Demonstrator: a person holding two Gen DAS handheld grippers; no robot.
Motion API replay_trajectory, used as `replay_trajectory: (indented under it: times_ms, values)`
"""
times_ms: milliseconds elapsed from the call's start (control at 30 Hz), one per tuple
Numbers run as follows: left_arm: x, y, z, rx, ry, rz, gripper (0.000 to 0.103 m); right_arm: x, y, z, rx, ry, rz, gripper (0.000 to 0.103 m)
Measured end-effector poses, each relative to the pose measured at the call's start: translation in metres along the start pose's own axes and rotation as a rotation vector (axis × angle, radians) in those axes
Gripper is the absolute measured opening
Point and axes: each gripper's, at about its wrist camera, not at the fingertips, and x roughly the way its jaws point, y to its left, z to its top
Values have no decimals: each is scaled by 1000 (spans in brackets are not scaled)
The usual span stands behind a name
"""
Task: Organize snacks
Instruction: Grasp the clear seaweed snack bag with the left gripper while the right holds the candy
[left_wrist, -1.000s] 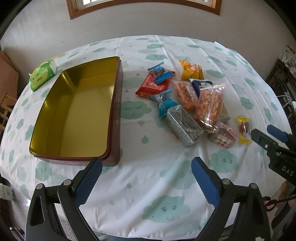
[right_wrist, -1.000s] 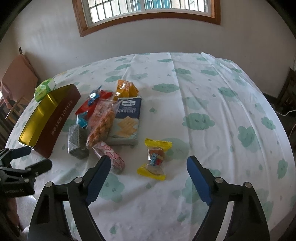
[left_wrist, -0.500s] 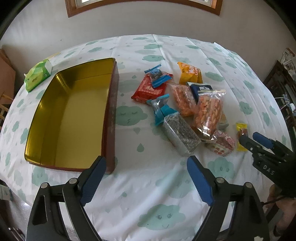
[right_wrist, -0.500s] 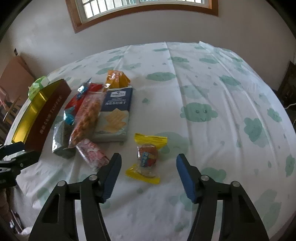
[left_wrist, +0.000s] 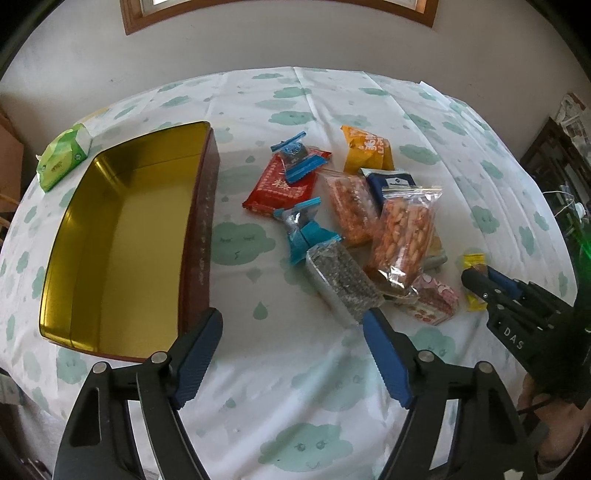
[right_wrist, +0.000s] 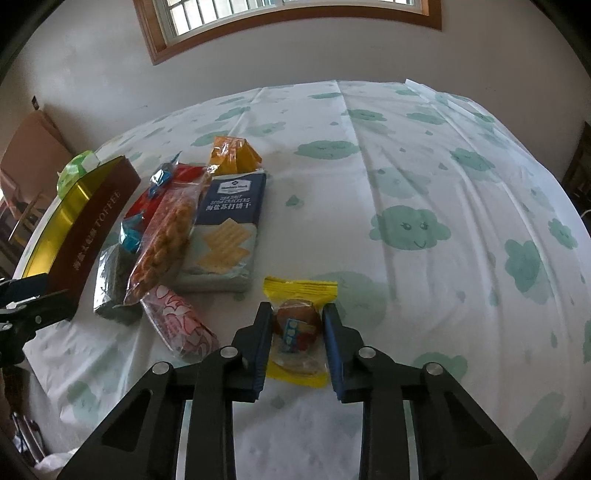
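A yellow-wrapped snack (right_wrist: 300, 288) lies on the cloud-print tablecloth, and my right gripper (right_wrist: 297, 314) is shut on it, a pad pressing each side. The left wrist view shows that gripper (left_wrist: 480, 277) at the same yellow snack (left_wrist: 474, 259), right of the snack pile. The pile holds a red packet (left_wrist: 284, 184), an orange packet (left_wrist: 365, 153), a peanut bag (left_wrist: 402, 232), a dark seed pack (left_wrist: 343, 284) and a cracker pack (right_wrist: 229, 229). The gold-lined tin (left_wrist: 199, 229) stands empty on the left. My left gripper (left_wrist: 291, 321) hovers between tin and pile, jaws closing with nothing between them.
A green tissue pack (left_wrist: 62, 157) lies behind the tin near the table's far left edge. A pink pack (right_wrist: 177, 321) sits just left of my right gripper. Dark furniture (left_wrist: 554, 155) stands beyond the table on the right, brown cardboard (right_wrist: 29, 147) on the left.
My right gripper came down over the yellow-wrapped snack and closed on it. My left gripper's jaws narrowed and it drifted a little right, toward the snack pile.
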Motion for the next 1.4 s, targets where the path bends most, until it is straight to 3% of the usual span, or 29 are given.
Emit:
replay_trajectory:
  times_ms: [500, 700, 933, 1133, 1300, 1400]
  values:
    - [-1, -4, 5, 2, 2, 4, 74, 0, -5, -3, -11, -26, 93, 26]
    - [4, -2, 11, -1, 27, -12, 74, -8, -5, -1, -37, -64, 14, 25]
    - [10, -1, 23, -55, 75, -58, 70, -13, -34, 3, 11, -70, -65, 25]
    - [25, 0, 34, -139, 146, -91, 60, -10, -49, 1, 54, -49, -73, 25]
    - [32, 0, 37, -174, 163, -78, 60, -9, -51, 1, 55, -44, -71, 25]
    - [39, -1, 39, -186, 175, -73, 54, -8, -51, 1, 52, -37, -70, 25]
